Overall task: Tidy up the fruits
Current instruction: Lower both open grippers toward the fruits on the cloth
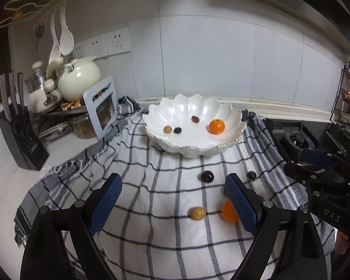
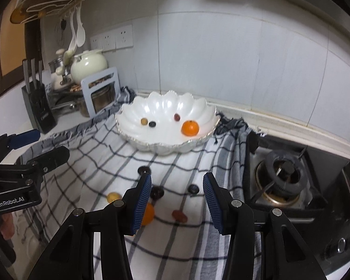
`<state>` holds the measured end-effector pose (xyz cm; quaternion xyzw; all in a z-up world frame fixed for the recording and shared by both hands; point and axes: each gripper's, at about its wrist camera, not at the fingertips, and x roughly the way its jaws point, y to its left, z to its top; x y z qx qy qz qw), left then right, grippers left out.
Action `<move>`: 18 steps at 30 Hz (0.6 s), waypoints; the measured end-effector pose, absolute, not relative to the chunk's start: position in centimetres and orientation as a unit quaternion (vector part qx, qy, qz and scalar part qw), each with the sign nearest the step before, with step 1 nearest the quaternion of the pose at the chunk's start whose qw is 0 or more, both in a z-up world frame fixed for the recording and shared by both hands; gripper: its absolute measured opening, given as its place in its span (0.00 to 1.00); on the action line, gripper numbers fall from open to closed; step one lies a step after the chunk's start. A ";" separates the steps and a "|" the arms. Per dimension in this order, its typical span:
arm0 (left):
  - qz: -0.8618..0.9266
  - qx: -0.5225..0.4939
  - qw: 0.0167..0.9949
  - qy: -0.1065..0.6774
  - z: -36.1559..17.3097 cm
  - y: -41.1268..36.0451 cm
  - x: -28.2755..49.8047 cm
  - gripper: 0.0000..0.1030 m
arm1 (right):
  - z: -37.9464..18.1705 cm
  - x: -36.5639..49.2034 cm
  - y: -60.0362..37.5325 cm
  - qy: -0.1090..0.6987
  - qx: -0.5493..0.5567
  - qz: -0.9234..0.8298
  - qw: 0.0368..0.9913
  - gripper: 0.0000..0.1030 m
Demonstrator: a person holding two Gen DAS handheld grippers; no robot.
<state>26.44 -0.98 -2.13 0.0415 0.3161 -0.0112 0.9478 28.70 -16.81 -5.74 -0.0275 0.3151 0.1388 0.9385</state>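
Note:
A white scalloped bowl [image 1: 231, 112] [image 2: 205, 107] on a checked cloth holds an orange [image 1: 217, 126] [image 2: 190, 127], a red fruit [image 1: 195, 119], a dark fruit [image 1: 177, 130] and a yellow-brown fruit [image 1: 167, 129]. On the cloth lie a yellow fruit [image 1: 197, 213] [image 2: 112, 197], an orange [image 1: 228, 212] [image 2: 148, 214], dark fruits [image 1: 207, 176] [image 1: 252, 175] [image 2: 193, 188] [image 2: 156, 192] and a red fruit [image 2: 179, 216]. My left gripper [image 1: 173, 204] is open and empty above the cloth. My right gripper [image 2: 177, 201] is open and empty over the red fruit.
A checked cloth [image 1: 151, 210] covers the counter. At the left stand a knife block [image 1: 21, 137], a cream pot [image 1: 79, 77] and a grey rack [image 1: 101, 107]. A gas stove [image 2: 282, 177] lies to the right, a wire shelf [image 1: 347, 98] beyond it.

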 end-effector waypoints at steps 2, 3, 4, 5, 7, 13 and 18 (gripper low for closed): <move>-0.017 0.045 0.945 0.323 -2.8 -1.2 26.3 0.88 | -6.3 28.6 -16.7 0.322 -0.028 0.141 0.936 0.46; -0.017 0.049 0.944 0.326 -3.1 -1.3 26.2 0.88 | -6.6 28.6 -16.7 0.324 -0.029 0.143 0.935 0.46; -0.017 0.053 0.943 0.328 -3.5 -1.4 26.2 0.88 | -6.9 28.6 -16.7 0.329 -0.030 0.144 0.933 0.46; -0.018 0.056 0.942 0.330 -3.8 -1.5 26.1 0.88 | -7.3 28.6 -16.7 0.335 -0.030 0.146 0.930 0.46; -0.025 0.057 0.940 0.335 -4.6 -1.6 26.0 0.88 | -7.9 28.6 -16.6 0.341 -0.032 0.147 0.928 0.46; -0.031 0.063 0.935 0.347 -6.8 -1.9 26.1 0.88 | -9.3 28.7 -16.5 0.353 -0.045 0.147 0.923 0.46; -0.031 0.080 0.932 0.352 -7.9 -2.2 26.1 0.86 | -10.5 28.6 -16.3 0.358 -0.054 0.154 0.919 0.46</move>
